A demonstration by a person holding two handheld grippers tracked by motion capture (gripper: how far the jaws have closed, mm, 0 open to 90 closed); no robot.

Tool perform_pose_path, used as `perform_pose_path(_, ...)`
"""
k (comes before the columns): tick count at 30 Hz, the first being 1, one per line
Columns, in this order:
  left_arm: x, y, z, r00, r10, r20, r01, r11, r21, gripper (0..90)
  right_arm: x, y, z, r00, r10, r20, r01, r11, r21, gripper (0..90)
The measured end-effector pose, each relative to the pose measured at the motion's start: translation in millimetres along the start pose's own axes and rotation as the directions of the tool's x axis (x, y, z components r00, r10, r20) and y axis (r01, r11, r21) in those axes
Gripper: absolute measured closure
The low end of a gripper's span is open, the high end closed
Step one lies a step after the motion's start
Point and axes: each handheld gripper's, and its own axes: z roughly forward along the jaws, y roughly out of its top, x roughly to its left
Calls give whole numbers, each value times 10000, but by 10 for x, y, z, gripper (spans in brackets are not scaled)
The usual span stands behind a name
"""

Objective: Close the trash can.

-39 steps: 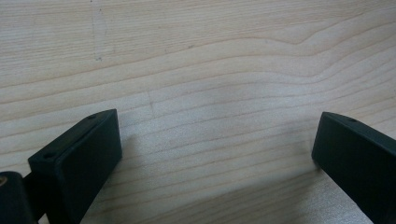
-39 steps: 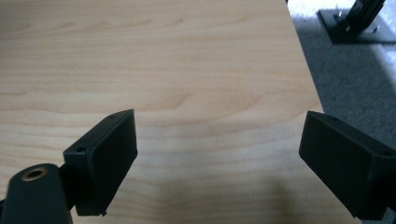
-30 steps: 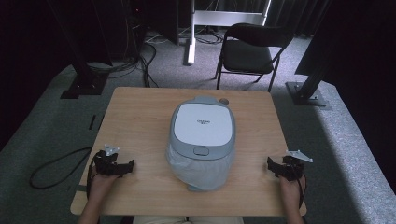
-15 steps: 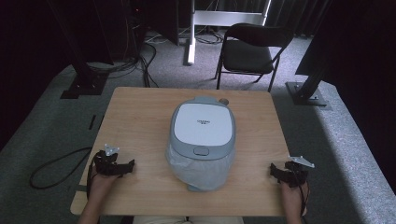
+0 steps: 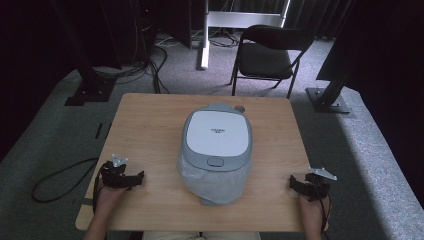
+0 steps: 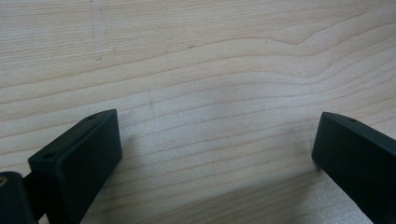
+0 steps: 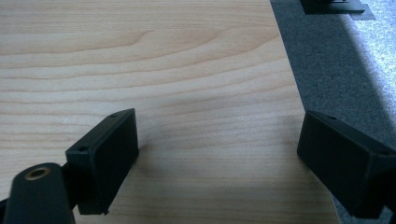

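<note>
Trouble from here would most likely come from the loose plastic bag, so plan around it. Your left tool rests on the table near its front left corner, jaws spread wide with nothing between them; in the left gripper view you see bare wood between the two black jaws. Your right tool sits at the front right edge, equally wide open and holding nothing, and the right gripper view shows its outer jaw hanging over the table's edge above the grey carpet.

The grey-and-white appliance sits in the middle of the table, well apart from both tools, with the translucent bag gathered around its lower body and bunched toward you.

If you close on the bag alone, I judge the film will stretch or slip off and the appliance will stay put or tip. If you pinch only one side, the body could swing and slide toward the front edge. The smooth lid gives the jaws little to bite on, so a squeeze there may skid off. Your right tool also starts so close to the edge that a careless lift could catch the table's rim.
</note>
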Motion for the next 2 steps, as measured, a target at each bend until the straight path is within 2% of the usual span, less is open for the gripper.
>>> perform_pose_path(2, 0, 0, 0, 10000, -6, 0, 6, 10000, 0, 16, 0, -3, -3, 10000, 23, 19, -23, 10000, 3, 118)
